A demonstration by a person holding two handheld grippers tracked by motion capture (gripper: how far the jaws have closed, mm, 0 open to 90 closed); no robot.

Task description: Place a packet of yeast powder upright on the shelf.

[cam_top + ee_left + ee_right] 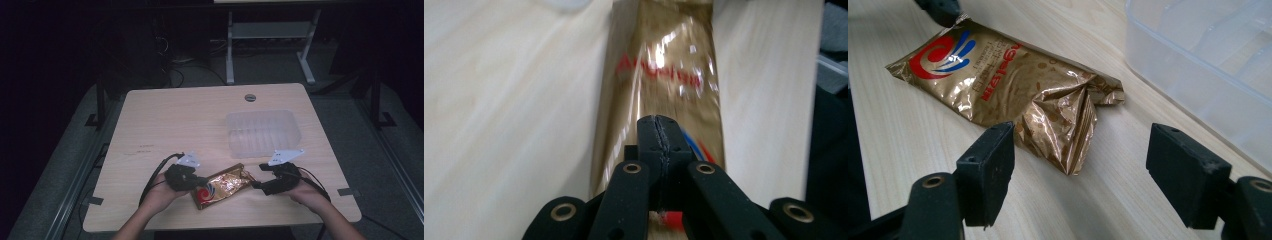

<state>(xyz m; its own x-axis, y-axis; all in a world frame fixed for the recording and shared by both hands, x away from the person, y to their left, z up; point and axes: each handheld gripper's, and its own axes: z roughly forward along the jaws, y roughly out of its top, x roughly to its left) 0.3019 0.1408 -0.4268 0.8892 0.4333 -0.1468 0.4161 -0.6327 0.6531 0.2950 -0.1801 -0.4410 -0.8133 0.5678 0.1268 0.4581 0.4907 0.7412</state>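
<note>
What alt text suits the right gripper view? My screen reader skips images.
A crumpled gold snack packet with a red and blue swirl lies on a pale wooden table, just beyond the open right gripper. A clear plastic container sits at upper right.

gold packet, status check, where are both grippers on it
Left gripper shut, at the gold packet logo end. Right gripper open, jaws short of the crumpled end. Clear plastic tub beyond, not in the way.

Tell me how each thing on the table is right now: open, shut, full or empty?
Gold snack packet: lying flat on the table, crumpled at one end.
Clear plastic tub: empty, no lid on.
Left gripper: shut on the packet's end.
Right gripper: open, near the crumpled end, not touching.
</note>
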